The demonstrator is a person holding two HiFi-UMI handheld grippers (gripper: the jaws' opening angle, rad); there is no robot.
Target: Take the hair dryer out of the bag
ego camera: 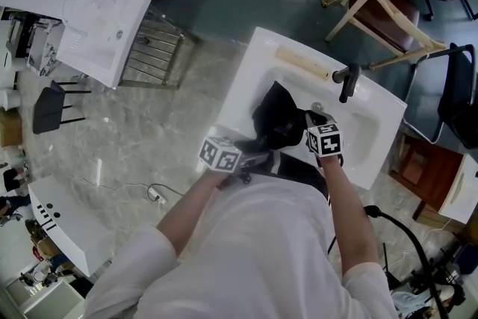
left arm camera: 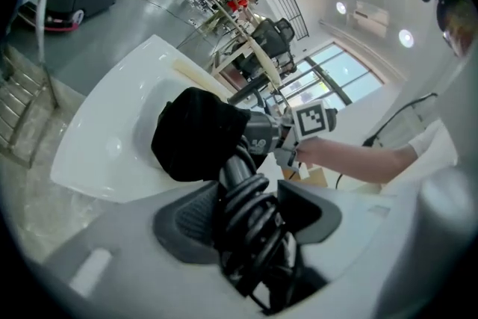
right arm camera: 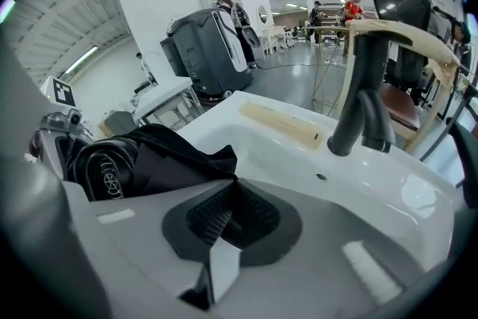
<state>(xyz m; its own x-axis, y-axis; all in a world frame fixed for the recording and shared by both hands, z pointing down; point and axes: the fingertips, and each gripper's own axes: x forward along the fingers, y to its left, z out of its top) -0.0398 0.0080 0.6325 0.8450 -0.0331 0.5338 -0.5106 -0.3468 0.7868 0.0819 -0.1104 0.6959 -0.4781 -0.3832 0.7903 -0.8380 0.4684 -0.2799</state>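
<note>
While pinching the edge of the black bag (right arm camera: 168,153) in the pressed-shut right claw (right arm camera: 228,198) above the white sink (ego camera: 373,132), pull the hair dryer (left arm camera: 261,137), head half inside the bag, straight back with the left claw (left arm camera: 250,198) clamped on its cord-wrapped handle, holding the fabric taut against snagging.

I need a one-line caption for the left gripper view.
Left gripper grips the hair dryer by its cord-wrapped handle; black bag draped over its head.
</note>
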